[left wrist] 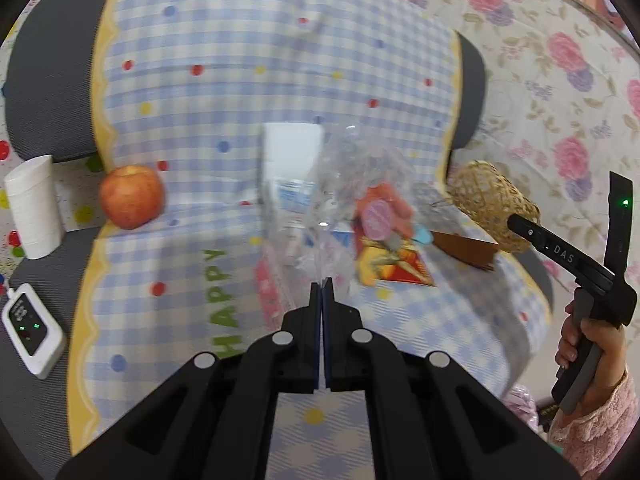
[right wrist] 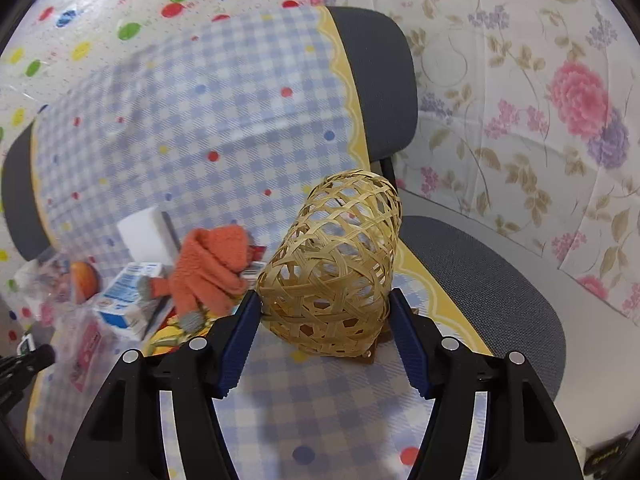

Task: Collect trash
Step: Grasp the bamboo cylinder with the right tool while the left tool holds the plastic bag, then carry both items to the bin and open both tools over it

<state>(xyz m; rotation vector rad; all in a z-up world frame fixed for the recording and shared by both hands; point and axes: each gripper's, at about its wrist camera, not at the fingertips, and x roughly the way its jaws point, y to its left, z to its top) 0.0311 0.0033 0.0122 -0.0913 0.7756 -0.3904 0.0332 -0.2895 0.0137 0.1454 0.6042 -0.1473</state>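
A woven bamboo-strip basket [right wrist: 332, 268], a fuzzy orange knitted glove [right wrist: 212, 268], a crinkled clear plastic bag [left wrist: 340, 196] and a glossy apple [left wrist: 131, 196] on smooth checked cloth [left wrist: 240, 92].

I counted one apple [left wrist: 131, 196], one woven basket [right wrist: 334, 268], one orange glove [right wrist: 212, 268], one milk carton [right wrist: 126, 300] and one clear plastic bag [left wrist: 320, 200]. I saw one white cup [left wrist: 34, 208], one small white gadget with green lights [left wrist: 32, 330], and one white box [right wrist: 148, 232].
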